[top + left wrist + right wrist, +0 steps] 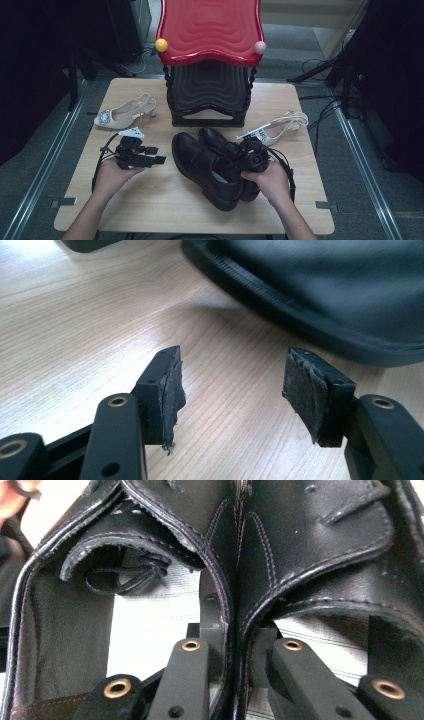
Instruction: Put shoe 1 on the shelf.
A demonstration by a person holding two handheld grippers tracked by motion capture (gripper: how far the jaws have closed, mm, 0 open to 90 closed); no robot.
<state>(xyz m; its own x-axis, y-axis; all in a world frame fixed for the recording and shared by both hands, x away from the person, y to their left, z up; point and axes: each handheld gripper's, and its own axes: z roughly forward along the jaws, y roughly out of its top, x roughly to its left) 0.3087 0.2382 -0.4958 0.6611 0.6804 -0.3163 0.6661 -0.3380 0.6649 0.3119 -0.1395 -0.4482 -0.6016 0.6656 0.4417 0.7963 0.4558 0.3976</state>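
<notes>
Two black shoes [215,167] side by side on the surface [165,210], inner collars pinched together between the jaws of the right gripper [231,645]: one jaw inside each shoe, pads pressing the two leather walls into one seam. Pad faces hidden behind the leather; toes cut off above. Left gripper [232,390] jaws standing wide over bare wood, gripping nothing, a black sole [300,315] just beyond the tips, apart from them. Rest of that shoe out of frame.

a pale wooden table [150,200] on grey floor [30,170] — red stool [210,25] behind, cables [325,107] trailing right.
</notes>
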